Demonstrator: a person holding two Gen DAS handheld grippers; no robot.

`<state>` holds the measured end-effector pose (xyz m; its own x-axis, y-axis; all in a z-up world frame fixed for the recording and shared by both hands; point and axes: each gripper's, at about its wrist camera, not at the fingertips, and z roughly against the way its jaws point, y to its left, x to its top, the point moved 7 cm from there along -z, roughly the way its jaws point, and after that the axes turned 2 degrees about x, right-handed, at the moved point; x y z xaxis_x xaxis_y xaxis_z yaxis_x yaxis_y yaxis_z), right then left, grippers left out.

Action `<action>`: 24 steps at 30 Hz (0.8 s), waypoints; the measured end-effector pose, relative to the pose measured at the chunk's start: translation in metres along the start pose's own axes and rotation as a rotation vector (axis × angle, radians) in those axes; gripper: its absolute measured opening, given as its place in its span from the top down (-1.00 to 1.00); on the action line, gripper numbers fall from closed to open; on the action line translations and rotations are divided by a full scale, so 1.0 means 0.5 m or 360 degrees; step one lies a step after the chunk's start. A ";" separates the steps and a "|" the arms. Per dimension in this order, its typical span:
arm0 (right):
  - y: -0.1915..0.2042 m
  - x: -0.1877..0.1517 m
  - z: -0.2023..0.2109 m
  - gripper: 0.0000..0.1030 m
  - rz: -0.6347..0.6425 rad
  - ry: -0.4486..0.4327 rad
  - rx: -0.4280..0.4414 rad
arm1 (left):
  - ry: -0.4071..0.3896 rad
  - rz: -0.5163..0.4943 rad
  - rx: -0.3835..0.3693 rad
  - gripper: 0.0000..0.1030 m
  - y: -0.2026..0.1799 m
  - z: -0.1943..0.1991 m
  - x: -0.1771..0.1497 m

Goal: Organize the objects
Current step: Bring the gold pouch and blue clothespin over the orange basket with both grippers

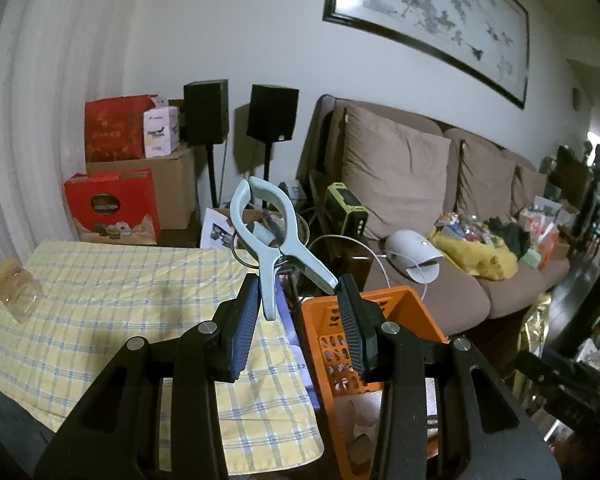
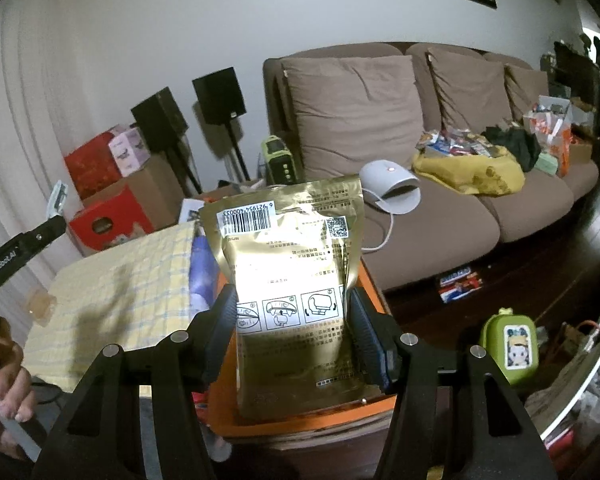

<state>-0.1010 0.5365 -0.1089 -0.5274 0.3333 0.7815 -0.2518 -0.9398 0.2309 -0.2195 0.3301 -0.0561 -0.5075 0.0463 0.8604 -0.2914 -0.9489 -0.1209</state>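
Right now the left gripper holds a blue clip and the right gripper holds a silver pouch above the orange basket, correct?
Not quite: the pouch in the right gripper is gold, as the right wrist view shows. The left gripper does hold the blue clip by the orange basket.

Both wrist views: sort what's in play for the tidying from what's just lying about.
In play:
left gripper holding pale blue clip
right gripper holding gold pouch
orange basket

Lying about:
sofa
speakers
red boxes
green case
checked cloth
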 end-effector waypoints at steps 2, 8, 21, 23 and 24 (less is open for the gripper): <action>-0.001 0.001 0.000 -0.13 -0.0028 0.0006 0.0049 | 0.0003 -0.0010 -0.0051 0.29 -0.010 0.000 -0.003; -0.003 0.001 0.001 -0.13 -0.0033 0.0003 0.0052 | 0.0038 -0.0044 -0.0103 0.29 -0.037 -0.003 -0.015; -0.007 -0.001 -0.008 -0.13 -0.0048 0.0018 0.0060 | 0.0092 -0.0044 -0.0137 0.29 -0.054 -0.022 -0.033; -0.011 -0.003 -0.008 -0.13 -0.0057 0.0018 0.0057 | 0.0094 -0.0034 -0.0187 0.29 -0.062 -0.024 -0.037; -0.012 -0.002 -0.007 -0.13 -0.0063 0.0012 0.0058 | 0.0094 -0.0035 -0.0214 0.29 -0.067 -0.023 -0.041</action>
<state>-0.1019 0.5423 -0.1131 -0.5239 0.3709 0.7668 -0.2429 -0.9279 0.2828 -0.2087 0.3644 -0.0754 -0.5456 0.0887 0.8334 -0.4068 -0.8974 -0.1708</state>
